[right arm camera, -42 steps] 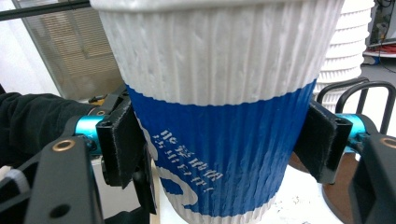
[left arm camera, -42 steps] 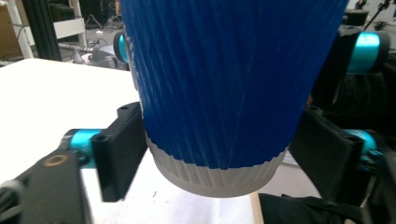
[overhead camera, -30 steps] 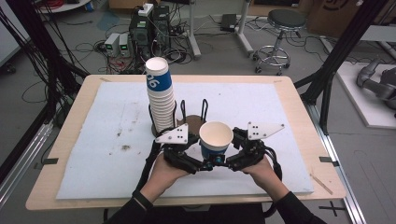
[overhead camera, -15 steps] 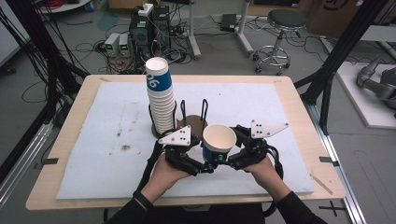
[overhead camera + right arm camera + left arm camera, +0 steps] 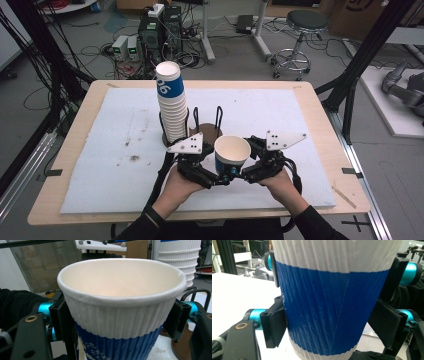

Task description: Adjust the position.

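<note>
While both grippers' jaws grasp the cup (image 5: 232, 152), the stack (image 5: 171, 107) reads "06".

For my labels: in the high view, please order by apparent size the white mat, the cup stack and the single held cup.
1. White mat.
2. Cup stack.
3. Held cup, clearly smallest.

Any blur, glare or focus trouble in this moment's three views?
High view: even light, slightly soft, no glare on the white mat. Left gripper view: the paper cup sits very close yet its ribbing is sharp; background bright and washed out. Right gripper view: cup rim sharp, cup stack behind softer.
</note>
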`<action>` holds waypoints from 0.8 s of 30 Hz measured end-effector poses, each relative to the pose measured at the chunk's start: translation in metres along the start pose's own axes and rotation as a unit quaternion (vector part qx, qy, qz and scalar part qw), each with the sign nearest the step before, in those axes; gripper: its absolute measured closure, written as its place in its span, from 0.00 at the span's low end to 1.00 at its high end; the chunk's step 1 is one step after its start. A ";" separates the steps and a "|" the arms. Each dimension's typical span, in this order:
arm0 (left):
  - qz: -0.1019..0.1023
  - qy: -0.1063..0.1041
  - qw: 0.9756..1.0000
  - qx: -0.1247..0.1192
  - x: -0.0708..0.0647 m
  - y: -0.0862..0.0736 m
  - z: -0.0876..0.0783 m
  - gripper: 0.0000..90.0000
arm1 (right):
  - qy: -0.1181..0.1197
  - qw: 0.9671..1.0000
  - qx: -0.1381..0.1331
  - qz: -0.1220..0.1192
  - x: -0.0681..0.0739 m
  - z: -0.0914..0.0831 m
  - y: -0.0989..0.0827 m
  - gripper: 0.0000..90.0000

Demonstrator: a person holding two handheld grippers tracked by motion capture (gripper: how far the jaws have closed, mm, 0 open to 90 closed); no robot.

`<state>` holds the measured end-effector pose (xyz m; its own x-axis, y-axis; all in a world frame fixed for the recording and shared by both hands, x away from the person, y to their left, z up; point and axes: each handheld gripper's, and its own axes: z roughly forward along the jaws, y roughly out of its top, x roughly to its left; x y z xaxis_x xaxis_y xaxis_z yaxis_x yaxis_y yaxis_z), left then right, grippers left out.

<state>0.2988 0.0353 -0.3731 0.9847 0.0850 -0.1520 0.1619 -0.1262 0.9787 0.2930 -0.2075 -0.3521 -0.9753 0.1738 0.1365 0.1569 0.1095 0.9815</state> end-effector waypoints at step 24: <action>0.010 0.002 1.000 0.007 0.001 -0.002 0.001 0.30 | 0.003 1.000 -0.011 0.007 0.000 -0.003 0.003 0.24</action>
<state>0.2994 0.0351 -0.3754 0.9874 0.0862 -0.1325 0.1438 -0.1424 0.9793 0.2933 -0.2101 -0.3486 -0.9738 0.1703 0.1509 0.1671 0.0852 0.9822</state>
